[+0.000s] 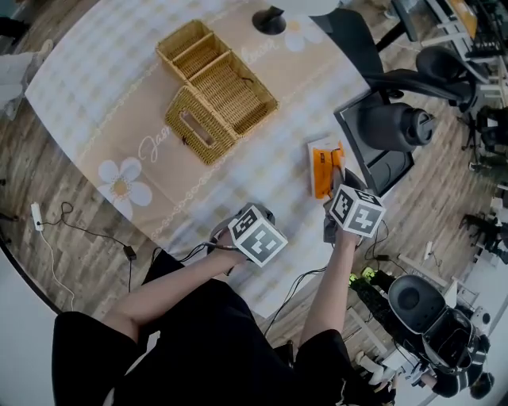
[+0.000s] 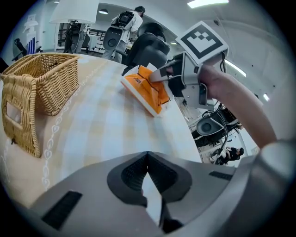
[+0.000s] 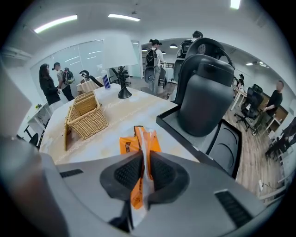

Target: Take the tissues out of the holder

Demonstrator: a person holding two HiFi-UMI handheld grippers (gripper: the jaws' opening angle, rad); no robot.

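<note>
The woven wicker holder (image 1: 226, 91) stands at the middle of the round table, its slotted lid (image 1: 198, 127) tipped up on edge against its front; it also shows as the holder (image 2: 41, 88) and the holder (image 3: 85, 115). An orange and white tissue pack (image 1: 321, 166) lies near the table's right edge. My right gripper (image 1: 337, 168) is shut on the pack's plastic wrapper (image 3: 138, 141), pinched between the pads of the right gripper (image 3: 143, 173). The left gripper view shows the pack (image 2: 145, 90) with the right gripper (image 2: 159, 76) on it. My left gripper (image 1: 262, 212) hovers at the near edge of the table, shut with nothing in it; the left gripper (image 2: 148, 173) points toward the pack.
A black office chair (image 1: 397, 119) stands close beside the table's right edge, right by the pack. A black lamp base (image 1: 270, 20) sits at the far side of the table. Cables (image 1: 87, 234) lie on the wooden floor at left. People stand in the background (image 3: 51, 83).
</note>
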